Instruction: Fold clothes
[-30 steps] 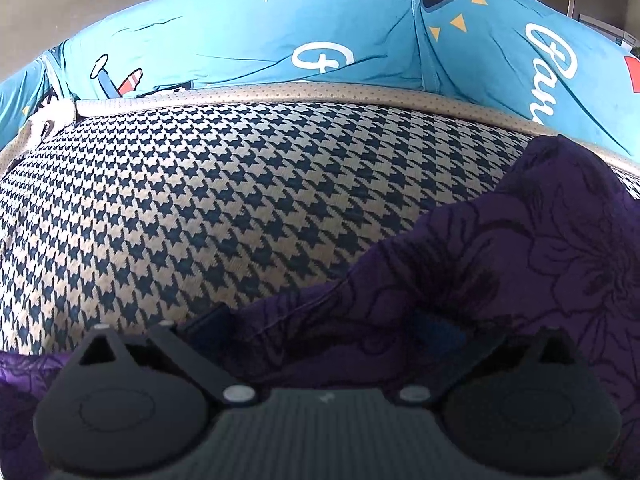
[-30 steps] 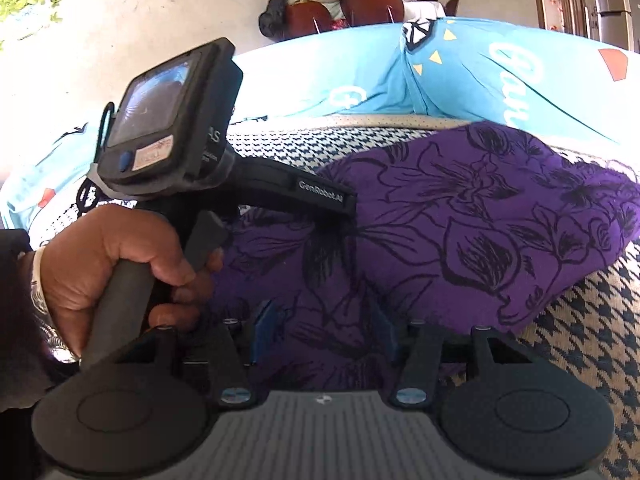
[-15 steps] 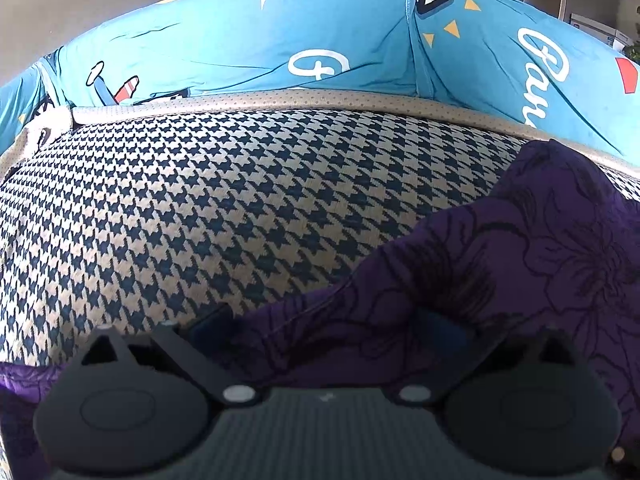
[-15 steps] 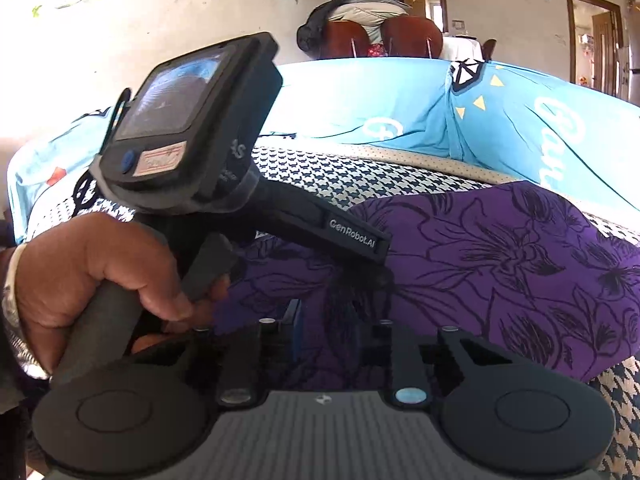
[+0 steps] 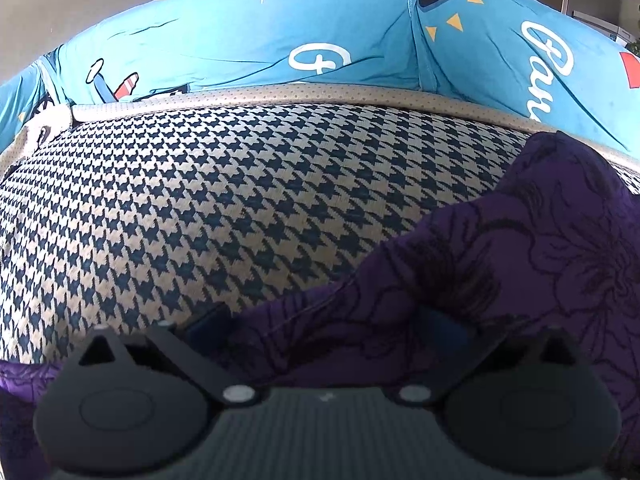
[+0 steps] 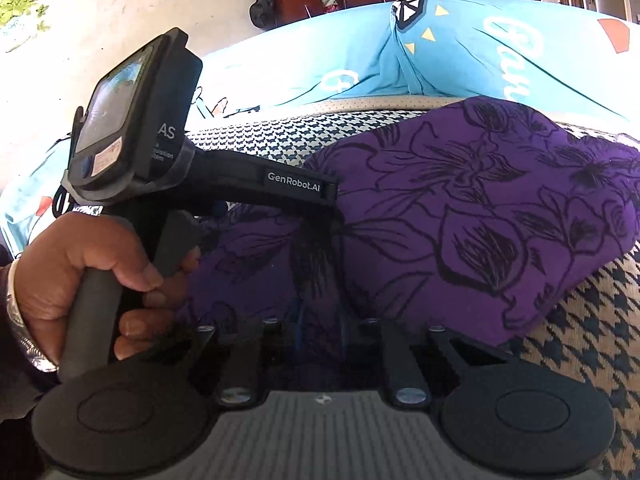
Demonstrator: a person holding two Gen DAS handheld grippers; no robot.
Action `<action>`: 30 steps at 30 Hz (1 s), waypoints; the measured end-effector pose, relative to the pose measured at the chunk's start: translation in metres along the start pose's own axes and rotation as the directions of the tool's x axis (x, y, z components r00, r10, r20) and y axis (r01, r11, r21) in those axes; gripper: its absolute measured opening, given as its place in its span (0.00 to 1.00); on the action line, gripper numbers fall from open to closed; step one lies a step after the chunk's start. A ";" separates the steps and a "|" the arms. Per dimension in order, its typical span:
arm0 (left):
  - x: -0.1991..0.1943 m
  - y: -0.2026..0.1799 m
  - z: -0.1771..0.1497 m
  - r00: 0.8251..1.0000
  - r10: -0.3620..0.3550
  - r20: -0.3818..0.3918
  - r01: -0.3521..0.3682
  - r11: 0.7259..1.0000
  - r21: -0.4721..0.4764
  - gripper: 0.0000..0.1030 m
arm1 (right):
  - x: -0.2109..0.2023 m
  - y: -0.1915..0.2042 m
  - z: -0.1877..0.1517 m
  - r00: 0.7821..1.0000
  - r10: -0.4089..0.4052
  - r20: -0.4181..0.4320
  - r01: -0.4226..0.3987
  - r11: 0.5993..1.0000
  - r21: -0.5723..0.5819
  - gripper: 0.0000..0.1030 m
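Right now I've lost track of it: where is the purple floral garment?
The purple floral garment lies on the houndstooth cushion, right in the left wrist view, in front of the blue printed backrest.

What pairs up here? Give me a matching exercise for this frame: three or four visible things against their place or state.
Things:
1. purple floral-print garment
2. houndstooth-patterned cushion surface
3. blue printed fabric
4. the person's left hand

Places or states:
A. wrapped round a dark handle
B. bunched on the houndstooth surface
C. stretched along the far edge, beyond the beige piping
D. lying under the garment

Pairs: 1-B, 2-D, 3-C, 4-A
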State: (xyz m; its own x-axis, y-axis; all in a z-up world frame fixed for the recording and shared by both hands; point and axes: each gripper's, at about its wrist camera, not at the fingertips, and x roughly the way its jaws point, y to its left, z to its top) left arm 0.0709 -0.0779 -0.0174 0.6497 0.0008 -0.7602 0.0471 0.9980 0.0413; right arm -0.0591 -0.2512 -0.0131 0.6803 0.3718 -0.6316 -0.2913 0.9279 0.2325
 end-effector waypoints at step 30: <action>-0.022 -0.023 -0.008 0.998 -0.016 0.053 0.013 0.998 0.057 1.00 | -0.037 -0.019 0.006 0.990 -0.126 0.066 0.126 0.992 0.002 0.18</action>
State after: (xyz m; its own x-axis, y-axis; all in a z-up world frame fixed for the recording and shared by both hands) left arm 0.0491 -0.1005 -0.0068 0.6882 -0.0187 -0.7253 0.0990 0.9927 0.0684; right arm -0.0744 -0.2822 0.0103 0.7547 0.2531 -0.6053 -0.2020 0.9674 0.1527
